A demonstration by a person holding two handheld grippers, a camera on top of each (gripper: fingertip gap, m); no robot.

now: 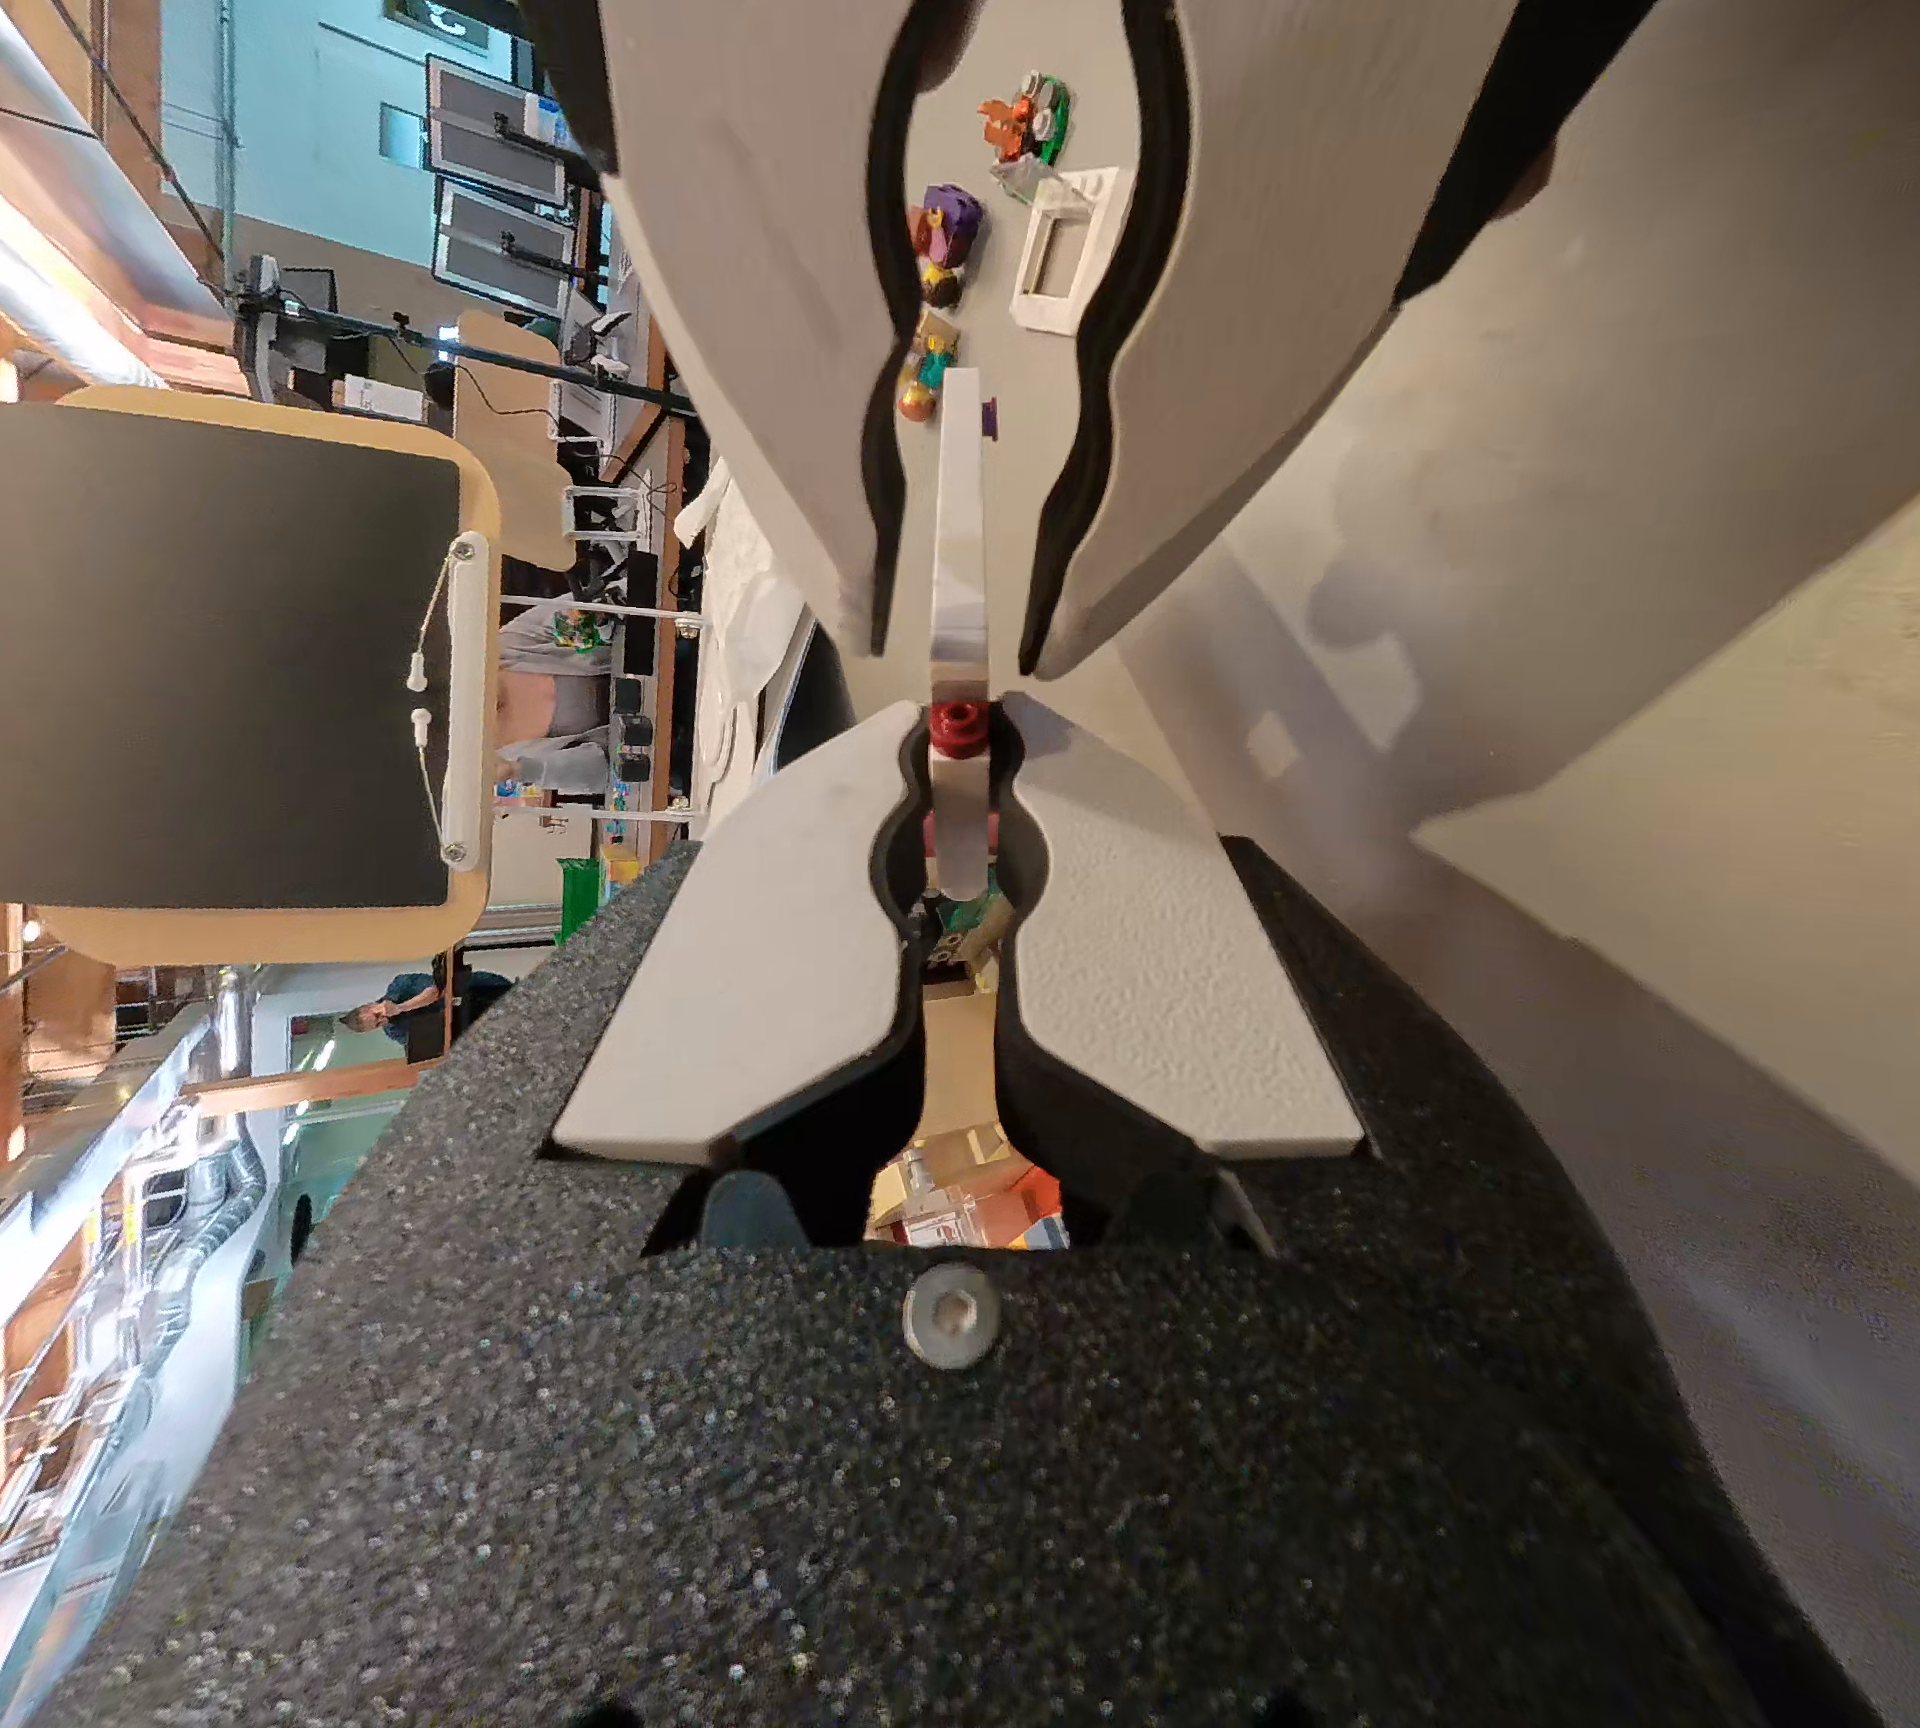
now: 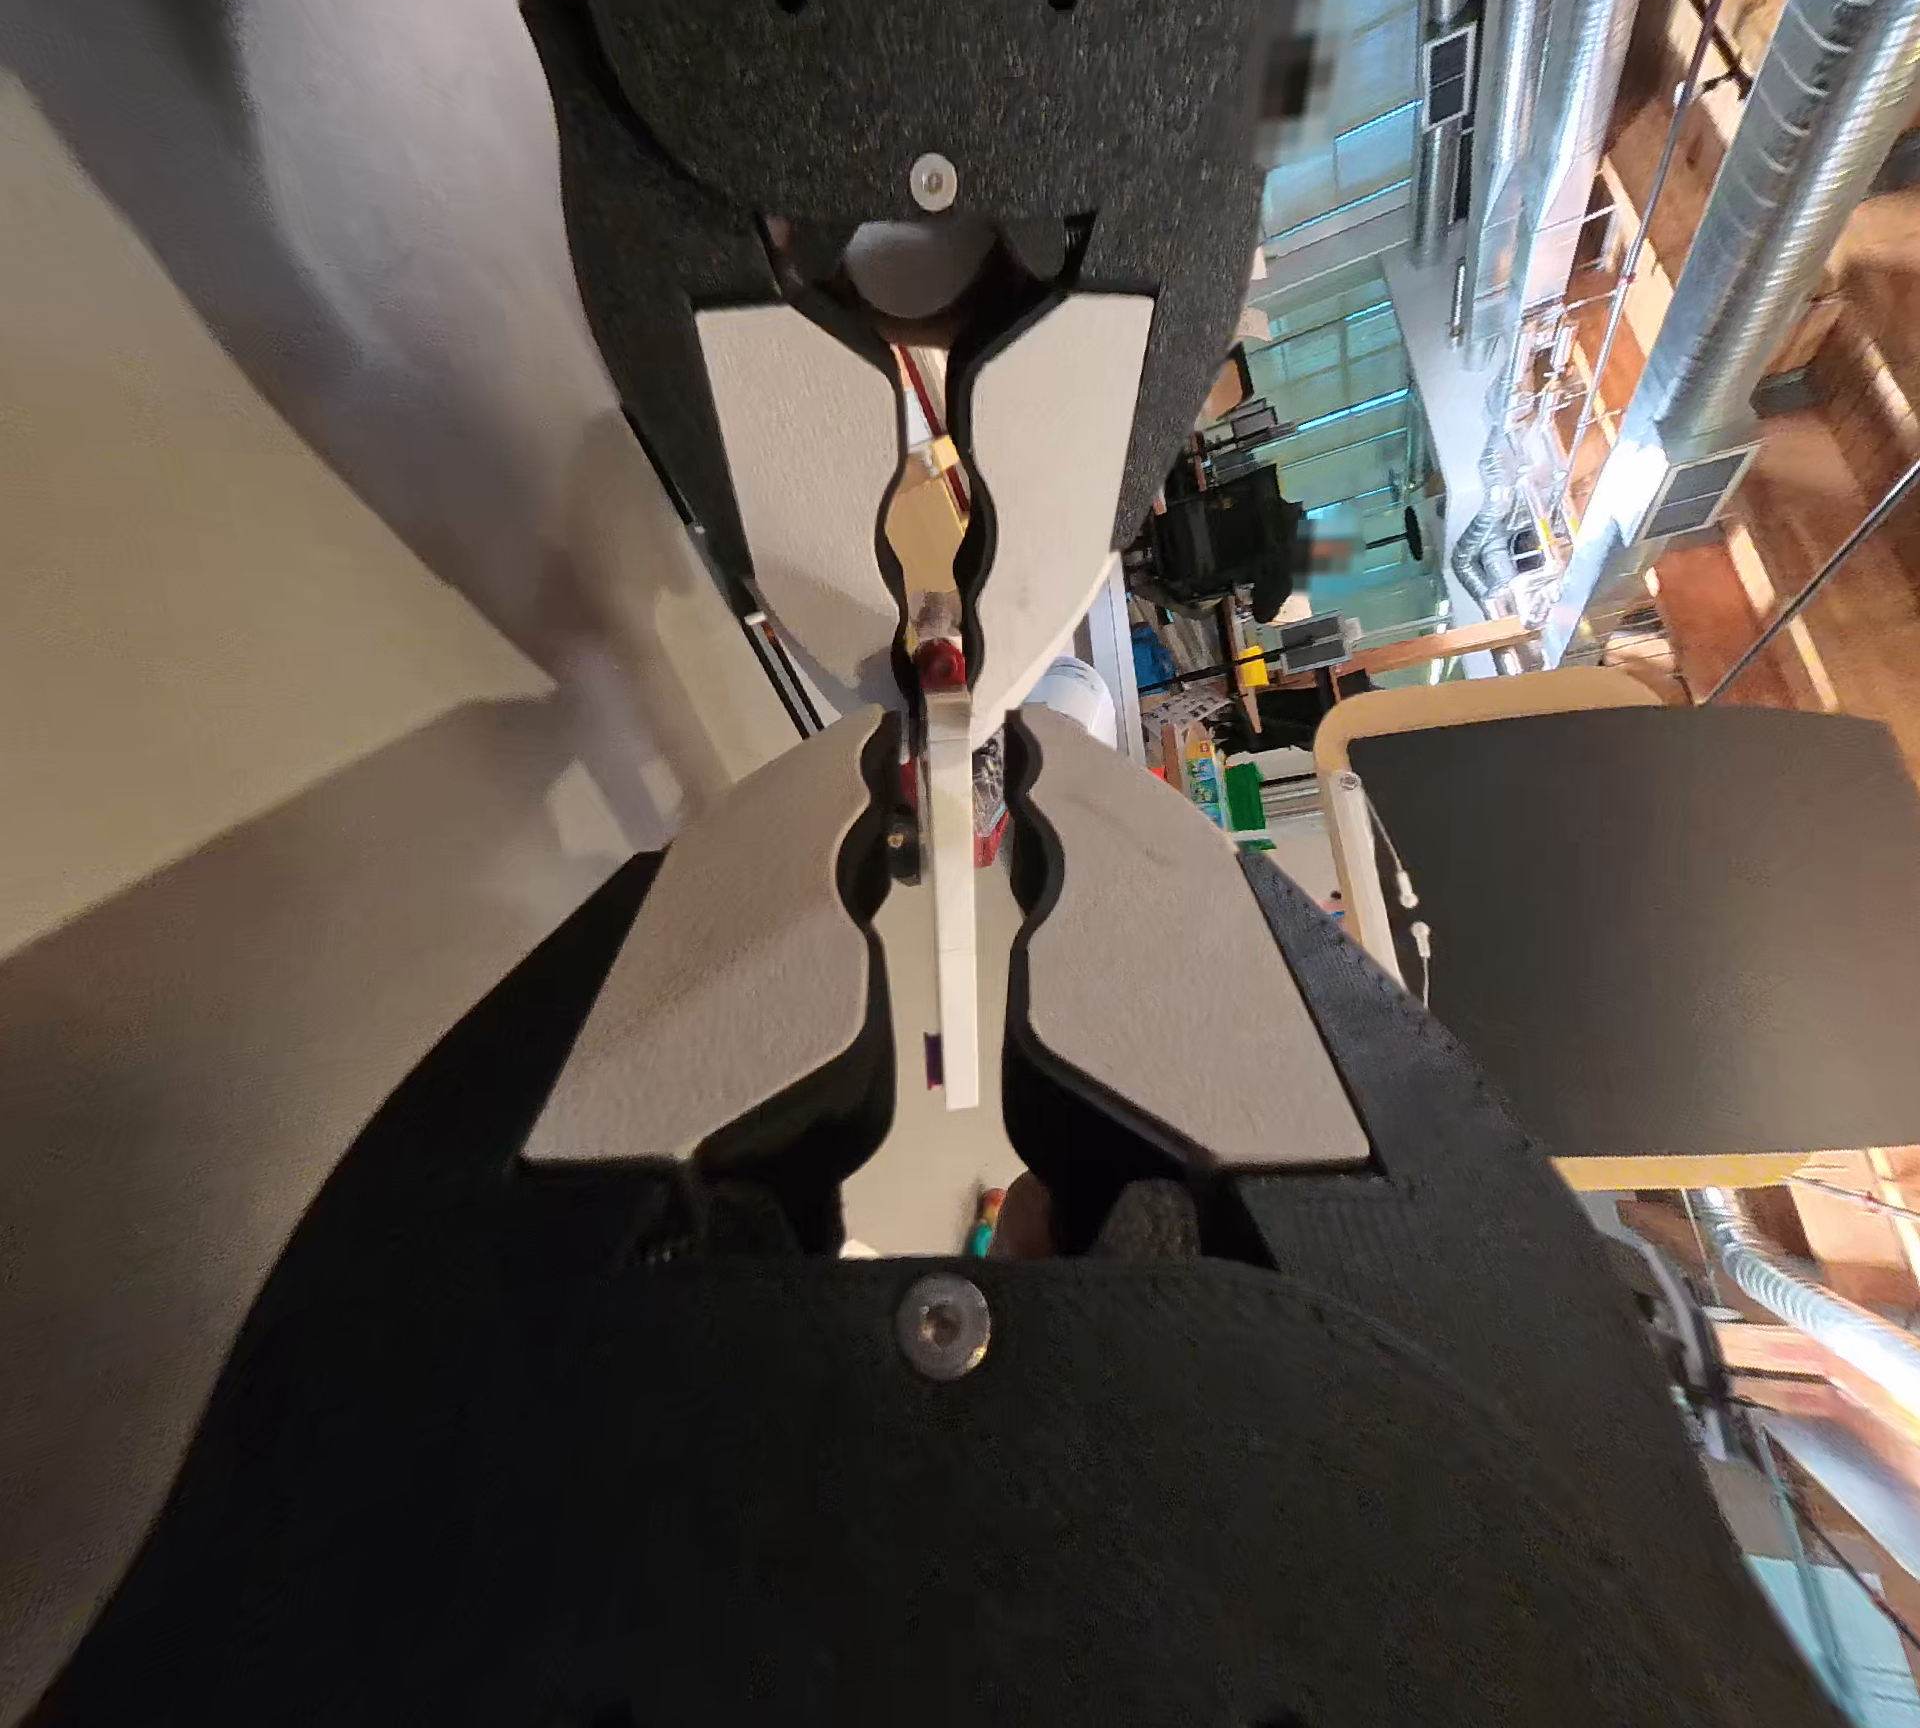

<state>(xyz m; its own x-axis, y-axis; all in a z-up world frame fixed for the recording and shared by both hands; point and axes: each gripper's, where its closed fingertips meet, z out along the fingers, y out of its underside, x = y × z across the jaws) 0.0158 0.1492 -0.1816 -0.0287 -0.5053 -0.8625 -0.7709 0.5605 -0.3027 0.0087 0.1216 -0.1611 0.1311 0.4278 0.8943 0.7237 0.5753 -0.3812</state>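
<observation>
Clearly, a long white plate (image 1: 961, 535) is clamped edge-on at one end by the left gripper (image 1: 961, 722), a dark red round stud (image 1: 958, 724) being seen at the fingertips. Its other end is straddled by the right gripper (image 2: 945, 743), whose pads are kept apart from it, the jaws being narrow. What lies deeper behind the plate is hidden. Farther off, small toy pieces (image 1: 940, 244) and a white frame (image 1: 1070, 250) are partly cut off by the right fingers.
</observation>
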